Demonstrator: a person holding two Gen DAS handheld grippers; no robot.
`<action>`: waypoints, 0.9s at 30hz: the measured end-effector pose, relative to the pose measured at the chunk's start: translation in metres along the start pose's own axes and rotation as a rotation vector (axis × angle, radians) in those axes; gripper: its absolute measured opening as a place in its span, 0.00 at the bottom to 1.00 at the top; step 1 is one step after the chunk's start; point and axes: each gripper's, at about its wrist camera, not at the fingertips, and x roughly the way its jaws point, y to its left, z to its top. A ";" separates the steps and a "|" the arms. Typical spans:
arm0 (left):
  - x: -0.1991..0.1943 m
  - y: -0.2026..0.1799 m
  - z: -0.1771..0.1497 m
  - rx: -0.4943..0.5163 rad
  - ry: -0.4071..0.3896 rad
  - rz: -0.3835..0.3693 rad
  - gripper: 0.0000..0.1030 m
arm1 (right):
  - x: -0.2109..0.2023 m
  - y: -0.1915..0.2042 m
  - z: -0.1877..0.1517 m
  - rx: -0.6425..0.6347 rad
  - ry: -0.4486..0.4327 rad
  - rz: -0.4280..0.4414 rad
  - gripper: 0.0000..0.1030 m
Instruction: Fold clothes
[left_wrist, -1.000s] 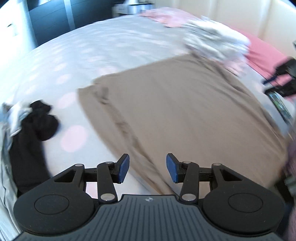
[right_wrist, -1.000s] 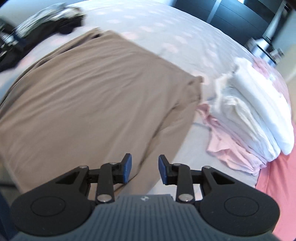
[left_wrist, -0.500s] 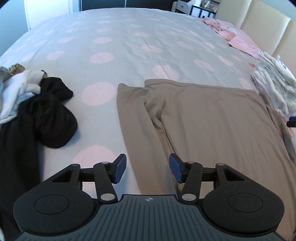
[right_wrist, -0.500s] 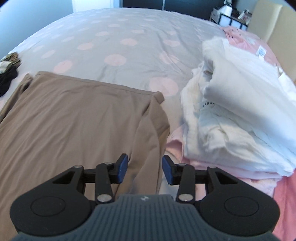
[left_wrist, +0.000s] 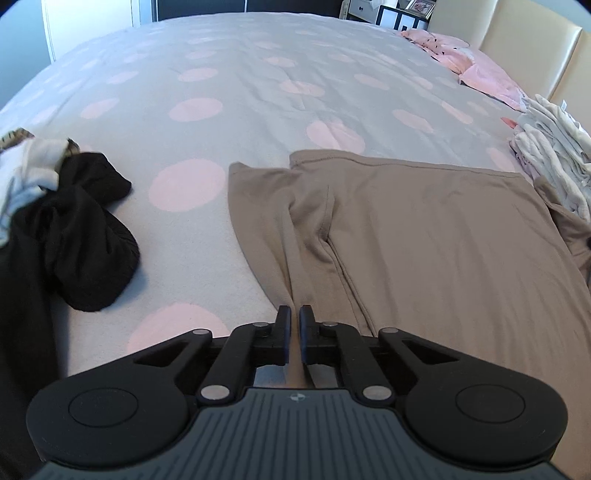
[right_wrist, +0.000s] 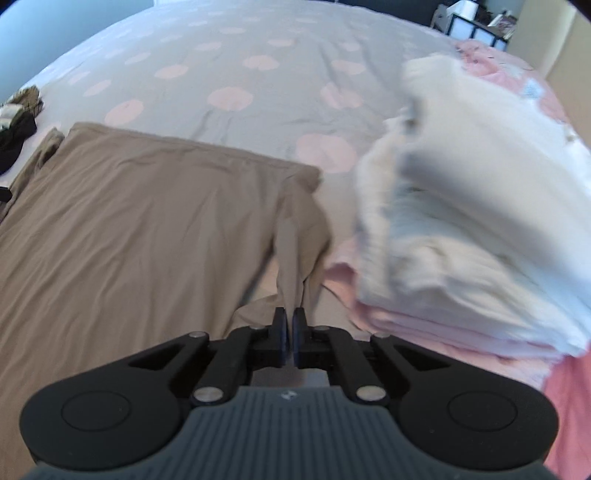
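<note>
A tan long-sleeved garment (left_wrist: 436, 236) lies spread flat on the bed, seen also in the right wrist view as the tan garment (right_wrist: 147, 221). My left gripper (left_wrist: 294, 314) is shut on a pinched ridge of its left sleeve, near the bed's front edge. My right gripper (right_wrist: 289, 315) is shut on a raised fold of the right sleeve, which lifts into a tent towards the jaws. The sleeve ends below both grippers are hidden by the gripper bodies.
The bedspread (left_wrist: 258, 92) is grey with pink dots. A black garment (left_wrist: 81, 236) with white cloth (left_wrist: 33, 166) lies at the left. A stack of folded white and pink clothes (right_wrist: 472, 206) sits close beside the right sleeve. Pink clothes (left_wrist: 476, 66) lie far right.
Both grippers went from open above the sleeves to shut on pinched cloth. Each sleeve now rises in a ridge into its jaws. The views barely shifted over the last half second.
</note>
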 end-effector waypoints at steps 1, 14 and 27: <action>-0.004 -0.001 0.000 0.002 -0.008 0.006 0.02 | -0.008 -0.004 -0.004 0.005 -0.006 -0.004 0.04; -0.088 0.019 -0.016 -0.072 -0.139 0.129 0.02 | -0.087 -0.079 -0.083 0.196 0.018 -0.202 0.04; -0.177 0.076 -0.081 -0.181 -0.174 0.359 0.02 | -0.077 -0.124 -0.139 0.293 0.206 -0.396 0.04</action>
